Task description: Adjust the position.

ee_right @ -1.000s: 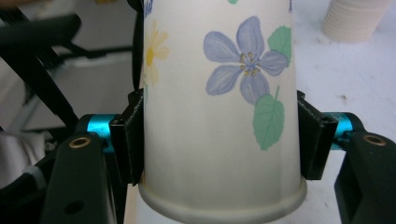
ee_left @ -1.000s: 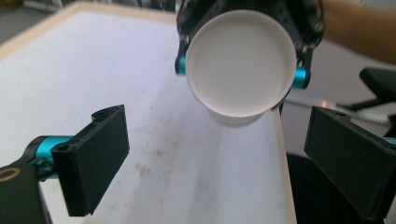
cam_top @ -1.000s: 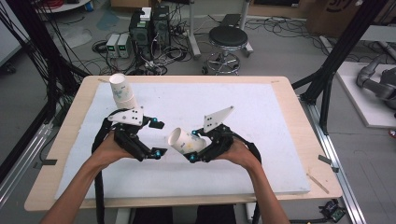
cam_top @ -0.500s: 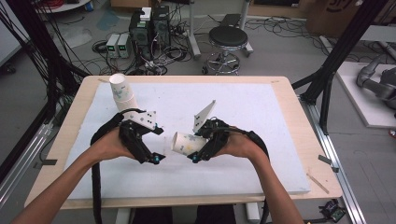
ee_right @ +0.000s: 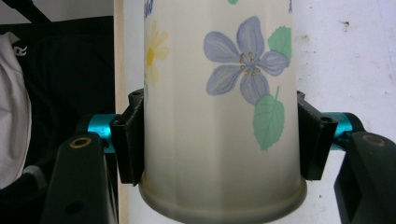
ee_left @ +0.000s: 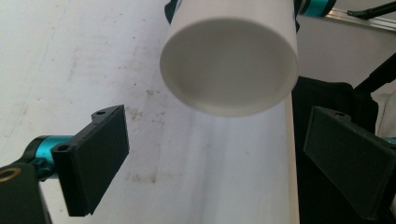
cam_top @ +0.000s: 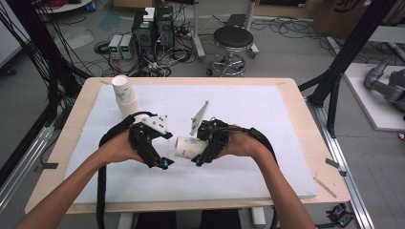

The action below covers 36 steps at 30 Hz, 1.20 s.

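Observation:
A paper cup with a flower print (cam_top: 187, 147) lies sideways above the white mat, with my right gripper (cam_top: 198, 146) shut on it. In the right gripper view the cup (ee_right: 219, 84) sits between both jaws, its rolled rim nearest the camera. My left gripper (cam_top: 165, 150) faces it from the left, open. In the left gripper view the cup's white base (ee_left: 229, 65) hangs just ahead of and above the spread jaws of that gripper (ee_left: 219, 163), not touching them.
A stack of paper cups (cam_top: 125, 95) stands at the mat's back left. The white mat (cam_top: 267, 124) covers most of the wooden table (cam_top: 305, 143). A stool (cam_top: 233, 38) and electronics stand on the floor beyond the far edge.
The two grippers have drawn closer together. The right gripper has turned the cup so its base points at the left gripper, which has swung round to face it.

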Tool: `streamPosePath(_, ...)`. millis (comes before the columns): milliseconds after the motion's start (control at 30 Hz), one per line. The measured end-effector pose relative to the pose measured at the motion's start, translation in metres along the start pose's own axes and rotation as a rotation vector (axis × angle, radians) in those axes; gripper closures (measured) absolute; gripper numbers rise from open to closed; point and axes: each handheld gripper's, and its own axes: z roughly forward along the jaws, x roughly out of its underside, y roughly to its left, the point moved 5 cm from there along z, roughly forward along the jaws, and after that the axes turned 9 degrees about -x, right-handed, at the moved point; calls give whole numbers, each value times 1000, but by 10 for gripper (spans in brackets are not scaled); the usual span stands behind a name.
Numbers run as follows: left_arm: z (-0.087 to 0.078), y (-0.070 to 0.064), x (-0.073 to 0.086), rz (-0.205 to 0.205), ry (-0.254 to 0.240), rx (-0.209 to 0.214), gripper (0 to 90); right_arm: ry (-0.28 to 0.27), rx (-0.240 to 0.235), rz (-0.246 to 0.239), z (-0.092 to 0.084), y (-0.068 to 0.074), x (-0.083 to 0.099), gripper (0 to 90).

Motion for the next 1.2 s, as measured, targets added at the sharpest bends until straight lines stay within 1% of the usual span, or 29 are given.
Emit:
streamPosePath(33, 2, -1, -2, -4, -6, 2, 67, 1, -2, -2, 1, 0, 0, 327)
streamPosePath(67, 3, -1, -3, 1, -3, 6, 68, 9, -5, 1, 2, 0, 0, 327)
streamPosePath(133, 7, -3, -6, -7, -13, 21, 94, 12, -3, -5, 3, -1, -1, 327)
streamPosePath(167, 8, -3, -7, 9, -5, 21, 101, 12, -1, -6, 4, -1, -1, 327)
streamPosePath(200, 9, -3, -7, 14, -7, 19, 106, 12, -2, -2, 4, -1, -1, 327)
streamPosePath(233, 10, -4, -8, 8, -11, 22, 106, 11, -5, -3, 4, 0, -1, 327)
streamPosePath(267, 10, -3, -8, 18, -7, 23, 107, 12, -6, 0, 4, 0, -1, 327)
streamPosePath(300, 11, -3, -9, 19, -7, 22, 109, 14, 0, -6, 4, -1, -1, 327)
streamPosePath(367, 12, -3, -10, 10, -9, 26, 111, 16, -5, -6, 5, -1, -2, 327)
streamPosePath(400, 12, -3, -10, 19, -5, 26, 114, 15, -5, -3, 5, 0, -2, 327)
streamPosePath(433, 13, -4, -10, 9, -9, 26, 117, 13, -7, -6, 5, 0, -2, 327)
streamPosePath(467, 13, -3, -10, 21, -2, 27, 117, 14, -5, -7, 6, 0, -2, 327)
streamPosePath(500, 12, -2, -10, 35, 8, 23, 127, 24, -10, 5, 5, 1, -2, 327)
streamPosePath(533, 13, -4, -11, 17, -2, 30, 127, 24, -10, 5, 5, 1, -2, 327)
streamPosePath(567, 13, -4, -11, 15, -4, 33, 137, 17, -7, -8, 6, 0, -2, 327)
streamPosePath(667, 14, -5, -11, 19, -3, 39, 156, 15, -7, -8, 6, 0, -2, 327)
streamPosePath(700, 14, -5, -11, 24, -4, 39, 174, 16, -3, -10, 6, 0, -3, 327)
streamPosePath(733, 14, -5, -11, 31, -6, 41, 174, 16, -3, -10, 6, 0, -3, 327)
streamPosePath(767, 15, -5, -12, 32, -7, 45, 200, 16, -5, -9, 7, 0, -3, 327)
streamPosePath(867, 16, -5, -12, 33, -4, 46, 241, 18, -6, -10, 7, 0, -3, 327)
streamPosePath(933, 16, -5, -12, 29, -7, 51, 292, 21, -7, -5, 8, 0, -3, 327)
streamPosePath(967, 16, -5, -12, 29, -11, 54, 292, 23, -6, -5, 8, 0, -3, 327)
streamPosePath(1033, 16, -4, -13, 27, -18, 62, 336, 22, -6, -13, 8, 0, -3, 327)
streamPosePath(1200, 16, -4, -12, 37, -17, 56, 362, 26, -9, -10, 9, 0, -3, 331)
